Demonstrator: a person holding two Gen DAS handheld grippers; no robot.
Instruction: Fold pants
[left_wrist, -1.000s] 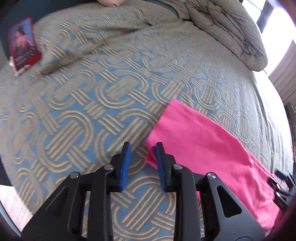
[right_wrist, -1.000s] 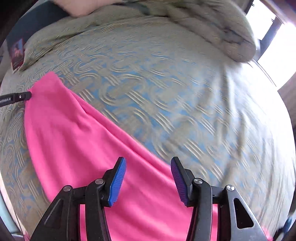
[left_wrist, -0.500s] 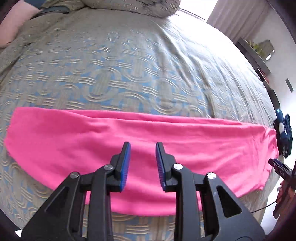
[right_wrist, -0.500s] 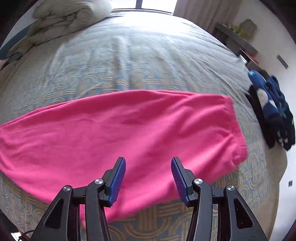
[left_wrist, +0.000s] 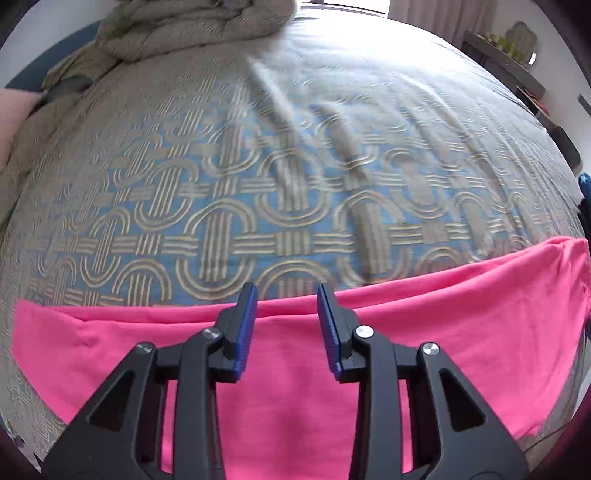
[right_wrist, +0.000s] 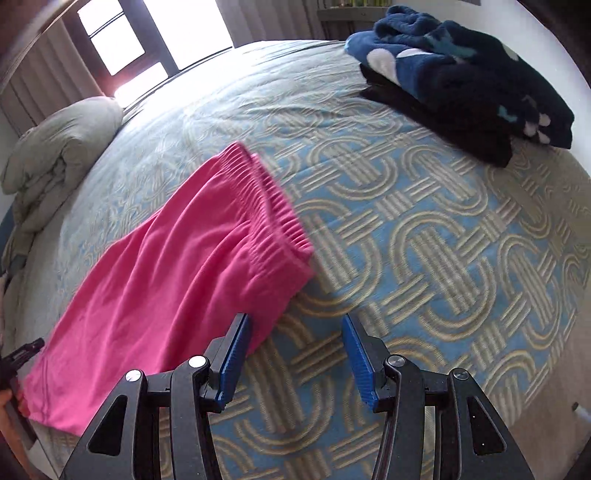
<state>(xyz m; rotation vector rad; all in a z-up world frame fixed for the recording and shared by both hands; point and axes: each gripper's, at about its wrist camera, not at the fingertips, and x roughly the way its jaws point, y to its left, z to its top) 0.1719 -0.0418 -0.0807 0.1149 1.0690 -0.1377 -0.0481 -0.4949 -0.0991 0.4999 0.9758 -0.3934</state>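
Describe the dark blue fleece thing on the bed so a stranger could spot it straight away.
On the bedspread patterned with interlocking rings, look to the corner away from the pink pants. The navy fleece lies folded atop a black garment; its white paw prints set it apart.

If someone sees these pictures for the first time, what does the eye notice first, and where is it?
First, the bright pink pants, laid flat along the near edge of the blue and beige patterned bedspread, gathered waistband toward the bed's middle. Next, the dark blue folded clothes stacked at the bed's far right corner, and the rumpled grey duvet at the far end.
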